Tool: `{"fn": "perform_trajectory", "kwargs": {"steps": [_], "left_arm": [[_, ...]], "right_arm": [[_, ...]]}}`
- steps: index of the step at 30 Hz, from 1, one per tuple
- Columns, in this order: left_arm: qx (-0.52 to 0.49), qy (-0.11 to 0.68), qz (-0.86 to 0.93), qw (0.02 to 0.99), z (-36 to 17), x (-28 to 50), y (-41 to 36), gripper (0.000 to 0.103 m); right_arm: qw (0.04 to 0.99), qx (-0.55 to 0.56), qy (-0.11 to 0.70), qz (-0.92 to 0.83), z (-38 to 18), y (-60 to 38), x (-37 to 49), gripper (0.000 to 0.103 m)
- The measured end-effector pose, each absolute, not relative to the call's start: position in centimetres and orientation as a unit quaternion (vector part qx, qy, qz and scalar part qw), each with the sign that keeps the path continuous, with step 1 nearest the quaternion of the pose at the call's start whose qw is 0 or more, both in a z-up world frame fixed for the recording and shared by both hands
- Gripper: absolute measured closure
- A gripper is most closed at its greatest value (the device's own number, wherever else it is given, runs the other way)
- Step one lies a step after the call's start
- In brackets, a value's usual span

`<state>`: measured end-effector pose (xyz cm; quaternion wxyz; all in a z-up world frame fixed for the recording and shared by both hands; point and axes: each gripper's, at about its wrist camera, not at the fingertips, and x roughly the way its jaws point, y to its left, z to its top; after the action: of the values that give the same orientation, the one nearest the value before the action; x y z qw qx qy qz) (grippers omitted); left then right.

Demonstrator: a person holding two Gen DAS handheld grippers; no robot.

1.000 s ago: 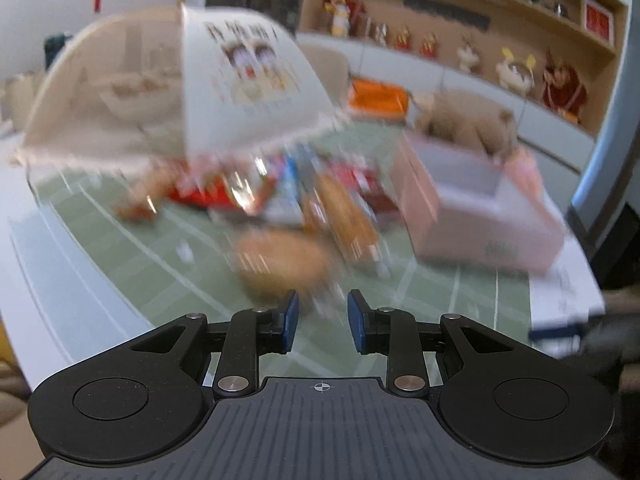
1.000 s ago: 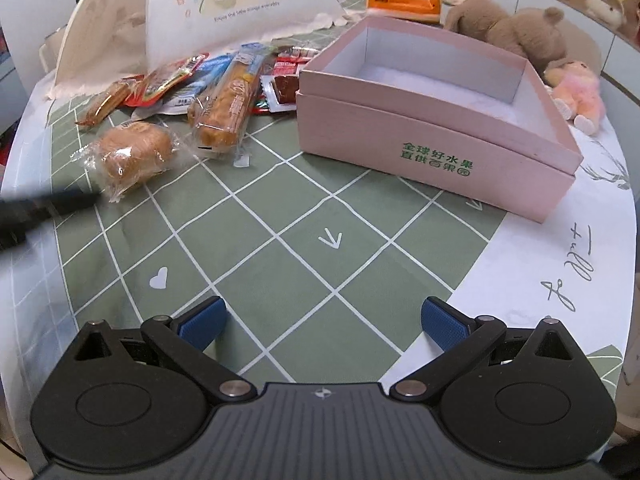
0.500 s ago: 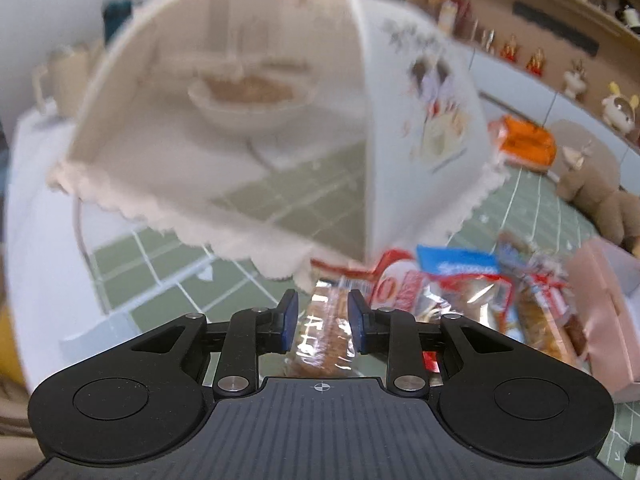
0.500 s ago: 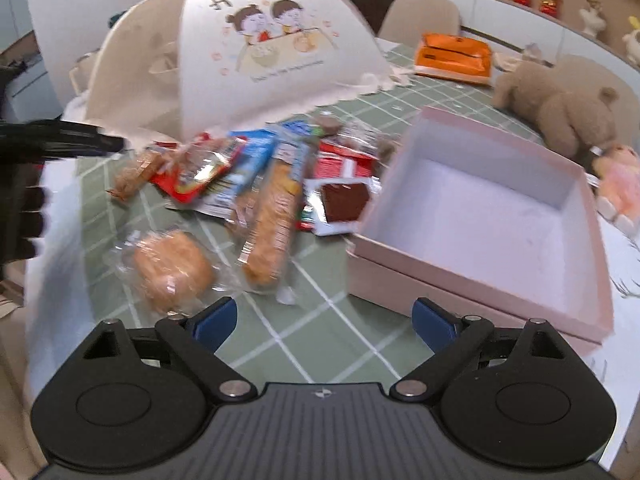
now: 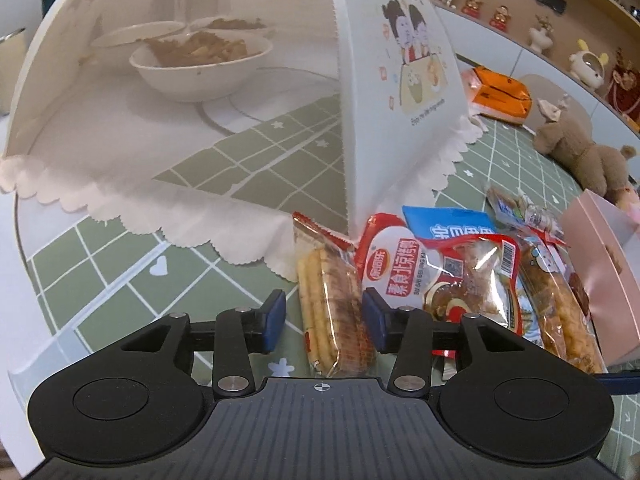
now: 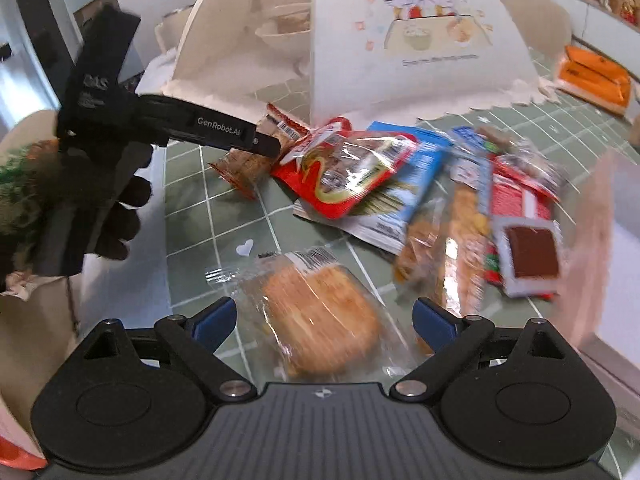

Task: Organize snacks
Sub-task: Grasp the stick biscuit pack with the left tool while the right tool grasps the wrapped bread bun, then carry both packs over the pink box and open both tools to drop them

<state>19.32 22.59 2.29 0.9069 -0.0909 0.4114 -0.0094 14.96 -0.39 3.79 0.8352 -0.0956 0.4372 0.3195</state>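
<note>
A biscuit packet (image 5: 332,308) lies on the green checked cloth by the food cover's hem. My left gripper (image 5: 324,316) straddles it with the jaws opening and the left pad clear of the wrapper. The right wrist view shows that left gripper (image 6: 256,142) low over the same biscuit packet (image 6: 244,160). A wrapped round bun (image 6: 320,312) lies between the wide-open fingers of my right gripper (image 6: 324,316), and the pads are not pressing it. More snacks lie beside it: a red packet (image 6: 344,172), a blue packet (image 6: 416,168) and a long bread stick (image 6: 464,232). The pink box (image 5: 600,260) stands to the right.
A white mesh food cover (image 5: 240,120) with bowls under it stands just behind the snacks. An orange pack (image 5: 500,96) and a teddy bear (image 5: 576,152) lie further back. A gloved hand (image 6: 112,208) holds the left gripper near the table's left edge.
My left gripper swung left to the biscuit packet and its jaws widened around it. My right gripper moved from in front of the pink box to over the bun.
</note>
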Motion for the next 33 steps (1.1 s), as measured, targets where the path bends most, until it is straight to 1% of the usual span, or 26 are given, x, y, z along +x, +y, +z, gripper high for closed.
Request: {"fn": "perform_trajectory", "kwargs": {"steps": [1, 2, 3, 4, 5, 6, 7, 11, 14, 18, 22, 24, 27, 30, 33], "left_arm": [[-0.091, 0.412, -0.012, 0.906, 2.2, 19.5, 22.5, 0.055], [-0.091, 0.415, -0.016, 0.905, 2.0, 19.7, 22.4, 0.056], [-0.089, 0.417, -0.019, 0.904, 1.8, 19.9, 22.3, 0.059], [-0.082, 0.414, -0.016, 0.906, 1.8, 20.1, 22.0, 0.062], [-0.077, 0.416, -0.015, 0.906, 1.9, 20.1, 21.7, 0.063], [-0.08, 0.416, -0.017, 0.906, 2.1, 20.0, 21.6, 0.067], [-0.086, 0.411, -0.024, 0.907, 2.5, 19.6, 21.4, 0.077], [-0.072, 0.378, -0.064, 0.921, 4.8, 15.7, 19.3, 0.078], [-0.065, 0.379, -0.105, 0.917, 5.9, 12.4, 16.7, 0.078], [-0.087, 0.395, -0.196, 0.893, 7.5, 7.7, 11.4, 0.078], [-0.085, 0.371, -0.28, 0.881, 10.4, 6.2, 5.4, 0.078], [-0.08, 0.354, -0.295, 0.884, 12.2, 8.0, 2.8, 0.078], [-0.088, 0.335, -0.294, 0.891, 13.2, 12.2, -0.3, 0.078], [-0.124, 0.348, -0.274, 0.888, 12.0, 18.2, -3.3, 0.078], [-0.163, 0.379, -0.249, 0.877, 9.2, 24.0, -5.4, 0.076]], "right_arm": [[0.832, -0.103, 0.439, 0.325, 3.5, 0.3, 14.9, 0.008], [0.829, -0.108, 0.441, 0.327, 3.4, 0.8, 14.7, 0.014], [0.827, -0.114, 0.442, 0.327, 3.3, 1.1, 14.5, 0.02], [0.823, -0.121, 0.447, 0.329, 3.2, 1.3, 14.2, 0.037], [0.818, -0.124, 0.454, 0.332, 3.3, 1.2, 13.8, 0.043], [0.815, -0.122, 0.458, 0.334, 3.6, 0.9, 13.2, 0.045], [0.814, -0.117, 0.46, 0.334, 4.0, 0.0, 12.5, 0.046], [0.825, -0.099, 0.449, 0.329, 5.7, -4.7, 8.8, 0.046], [0.837, -0.079, 0.451, 0.298, 6.3, -9.5, 6.0, 0.046], [0.862, -0.064, 0.444, 0.235, 7.2, -15.4, 3.0, 0.047], [0.883, -0.037, 0.431, 0.18, 8.4, -20.4, 1.2, 0.046], [0.892, -0.029, 0.42, 0.163, 8.9, -21.9, 0.7, 0.046], [0.9, -0.023, 0.41, 0.144, 9.3, -22.7, 0.7, 0.046], [0.904, -0.008, 0.402, 0.144, 9.6, -23.0, 0.9, 0.046], [0.906, 0.002, 0.401, 0.139, 10.0, -22.8, 1.6, 0.047]]}}
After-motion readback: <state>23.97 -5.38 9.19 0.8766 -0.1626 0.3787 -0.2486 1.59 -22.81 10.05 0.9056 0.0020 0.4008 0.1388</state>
